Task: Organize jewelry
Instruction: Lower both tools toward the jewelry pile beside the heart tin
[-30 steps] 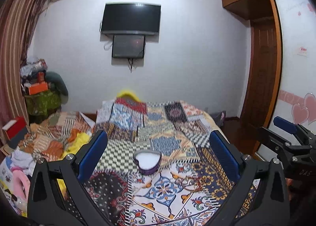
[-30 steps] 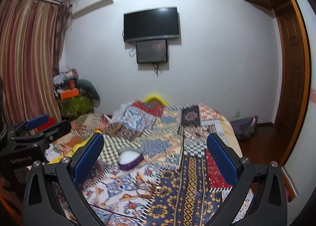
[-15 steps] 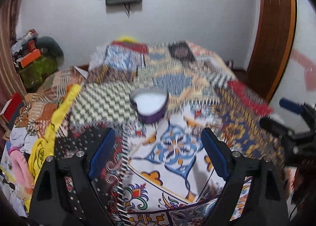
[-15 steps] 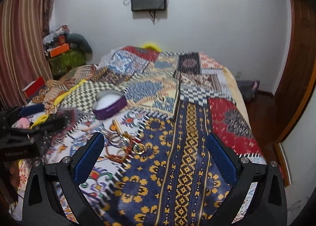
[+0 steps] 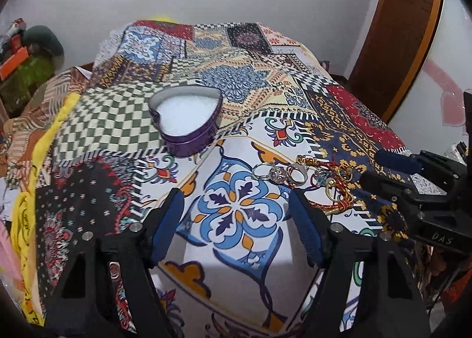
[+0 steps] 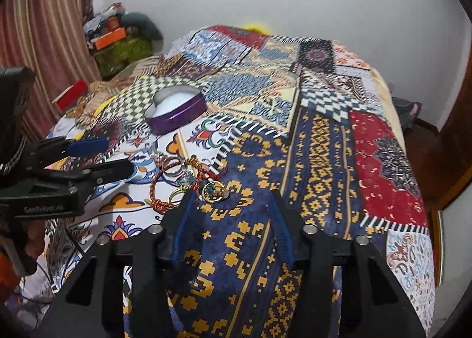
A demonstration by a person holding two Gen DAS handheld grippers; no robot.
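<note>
A purple heart-shaped tin (image 5: 186,122) with a white lining sits open on the patterned bedspread; it also shows in the right wrist view (image 6: 176,112). A heap of jewelry (image 5: 309,175) lies to its right: silver rings, gold rings and a red cord bracelet (image 6: 165,190). My left gripper (image 5: 236,199) is open and empty, low over the cloth just left of the heap. My right gripper (image 6: 231,193) is open and empty, its left fingertip (image 6: 188,199) right beside a gold ring (image 6: 213,189).
The patchwork bedspread (image 6: 324,146) covers the whole bed. Boxes and clutter (image 6: 118,40) are piled at the far left by the striped curtain. A wooden door (image 5: 407,28) stands at the right. The bed edge drops away at the right.
Both grippers have dropped and tilted down toward the bed and moved in on the jewelry heap. The jaws of both stand narrower than before, the right most.
</note>
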